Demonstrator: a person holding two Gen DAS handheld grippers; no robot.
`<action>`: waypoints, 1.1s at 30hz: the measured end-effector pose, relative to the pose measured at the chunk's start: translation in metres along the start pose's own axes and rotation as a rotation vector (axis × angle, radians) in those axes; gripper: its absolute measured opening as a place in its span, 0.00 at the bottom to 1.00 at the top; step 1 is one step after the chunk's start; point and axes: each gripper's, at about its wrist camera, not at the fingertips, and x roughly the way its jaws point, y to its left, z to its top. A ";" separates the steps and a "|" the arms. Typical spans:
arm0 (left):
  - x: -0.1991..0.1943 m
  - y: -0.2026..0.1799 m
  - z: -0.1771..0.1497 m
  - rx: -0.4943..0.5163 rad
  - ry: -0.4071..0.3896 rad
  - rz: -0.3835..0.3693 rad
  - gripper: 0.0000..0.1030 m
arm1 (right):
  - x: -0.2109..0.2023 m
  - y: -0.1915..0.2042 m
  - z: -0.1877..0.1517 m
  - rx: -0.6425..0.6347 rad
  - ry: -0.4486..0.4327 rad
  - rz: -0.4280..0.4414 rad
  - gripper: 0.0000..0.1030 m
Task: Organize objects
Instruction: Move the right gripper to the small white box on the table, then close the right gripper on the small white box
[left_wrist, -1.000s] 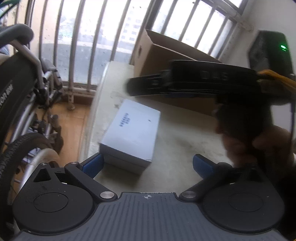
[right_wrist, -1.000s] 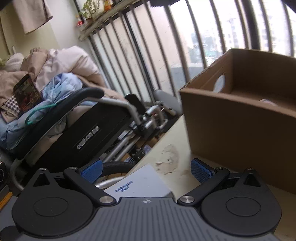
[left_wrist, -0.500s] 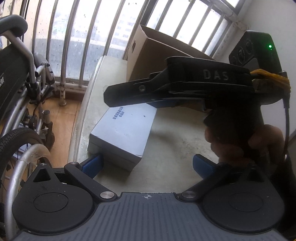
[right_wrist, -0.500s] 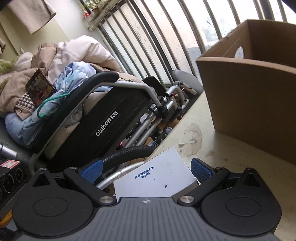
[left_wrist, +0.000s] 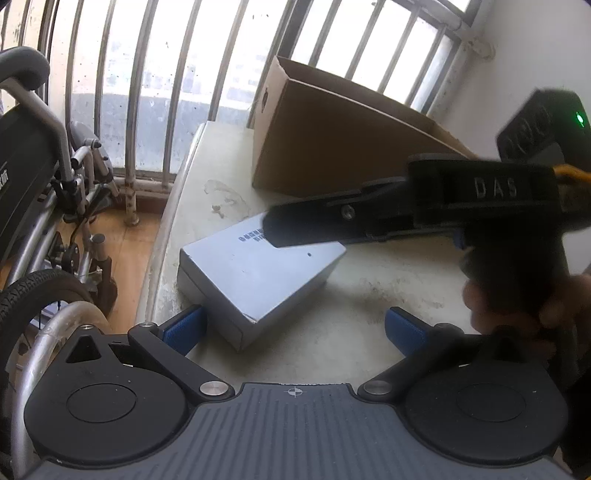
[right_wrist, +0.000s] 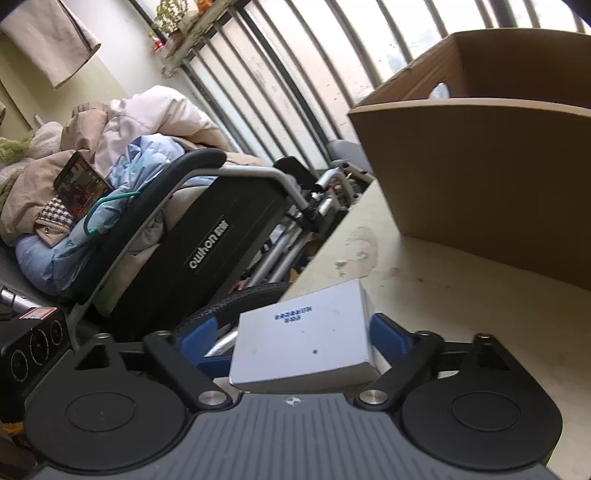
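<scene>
- Box (right_wrist: 306, 339): small, white, flat; lying on the table (left_wrist: 369, 288) near its left edge, just before the carton (left_wrist: 332, 147), wheelchair (right_wrist: 207, 243) beside the table.
- Right gripper (right_wrist: 291, 332): jaws closing around the box, box sitting between the blue pads (right_wrist: 384, 332); right pad looking at or near the box's side, left pad seemingly still apart, so nothing gripped yet.
- Left gripper (left_wrist: 293, 328): hanging wide open just short of the box's near corner, holding nothing.
- Step in hand, as judged: clamping the box for a lift into the carton.
- Doing it well: keeping the pads square on the two long sides, centring the box so both pads meet together, closing gently as the card may dent, lifting only once firm, minding the table edge close by.
- Differing from a second ago: right gripper then looking over the box with pads fully spread; now lower, rolled, box drawn deep between the pads, jaws narrowing.
- Left gripper's view: right gripper now sitting lower over the box.
</scene>
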 end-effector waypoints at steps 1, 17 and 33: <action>0.000 0.001 0.000 -0.008 -0.005 -0.003 1.00 | -0.001 0.000 -0.001 0.003 -0.004 -0.010 0.79; 0.006 -0.006 0.001 0.035 -0.018 0.018 0.98 | -0.017 0.003 -0.021 -0.037 -0.070 -0.125 0.55; 0.033 -0.045 0.009 0.140 0.069 -0.044 0.98 | -0.051 -0.023 -0.033 0.049 -0.131 -0.220 0.55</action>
